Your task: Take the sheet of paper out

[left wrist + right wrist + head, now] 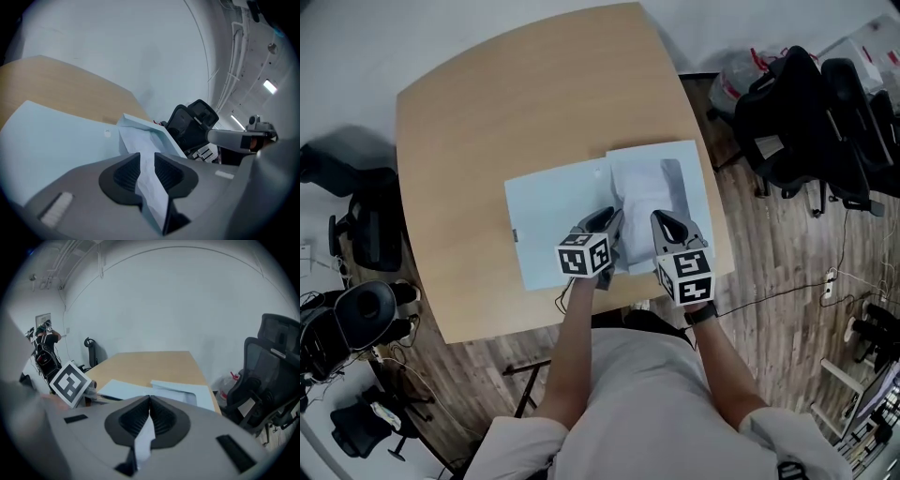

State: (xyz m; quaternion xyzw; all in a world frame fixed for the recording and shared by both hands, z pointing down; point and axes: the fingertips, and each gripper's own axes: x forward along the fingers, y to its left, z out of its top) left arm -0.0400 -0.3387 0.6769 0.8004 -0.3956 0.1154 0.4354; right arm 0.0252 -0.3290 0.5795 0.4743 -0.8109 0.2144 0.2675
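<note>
A light blue folder (548, 211) lies open on the wooden table (506, 103), its right flap raised. A white sheet of paper (647, 192) lies in it near that flap. My left gripper (612, 217) is at the sheet's near left edge. In the left gripper view its jaws (146, 168) stand apart, and the sheet (145, 145) runs loosely between them without being pressed. My right gripper (667, 220) is at the sheet's near right edge. In the right gripper view it (150, 413) is shut on the sheet (145, 439), which hangs out below the pads.
Black office chairs (806, 122) and bags stand on the wood floor to the right of the table. Another chair (366, 234) and cables sit at the left. The table's near edge is just below the folder. The left gripper's marker cube (70, 383) shows in the right gripper view.
</note>
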